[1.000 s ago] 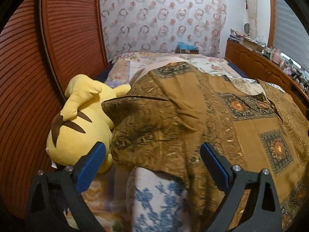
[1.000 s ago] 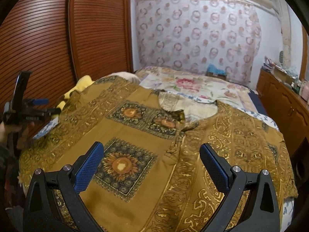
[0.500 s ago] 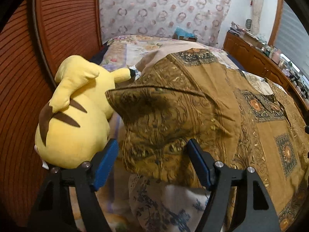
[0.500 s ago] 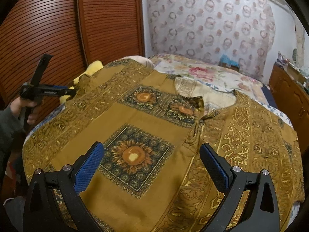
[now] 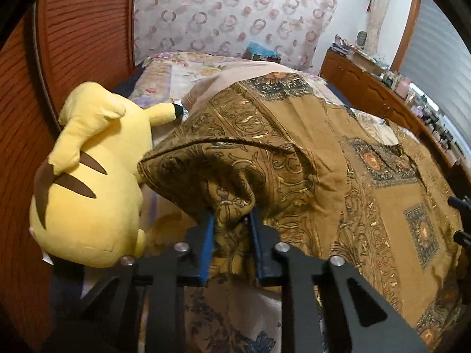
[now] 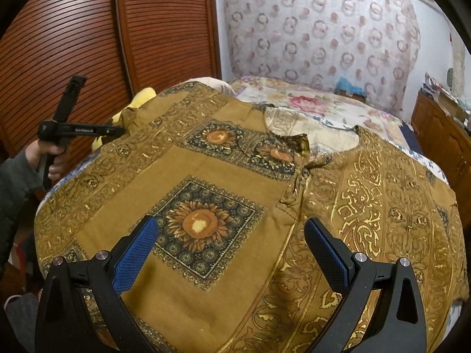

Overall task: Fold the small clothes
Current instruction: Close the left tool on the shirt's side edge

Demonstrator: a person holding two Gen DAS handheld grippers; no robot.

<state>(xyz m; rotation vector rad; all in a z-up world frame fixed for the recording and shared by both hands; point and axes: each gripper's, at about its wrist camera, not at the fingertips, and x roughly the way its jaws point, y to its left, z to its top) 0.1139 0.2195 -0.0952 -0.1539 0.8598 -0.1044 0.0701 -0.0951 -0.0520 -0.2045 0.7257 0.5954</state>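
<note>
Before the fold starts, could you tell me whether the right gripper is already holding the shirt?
No, the right gripper hovers with jaws wide apart above the brown shirt.

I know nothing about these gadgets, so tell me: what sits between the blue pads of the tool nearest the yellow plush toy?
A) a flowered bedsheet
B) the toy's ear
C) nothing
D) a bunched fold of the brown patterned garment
D: in the left wrist view the left gripper is closing, its blue pads either side of a gathered fold of the brown patterned garment, with the yellow plush toy lying beside it, untouched.
</note>
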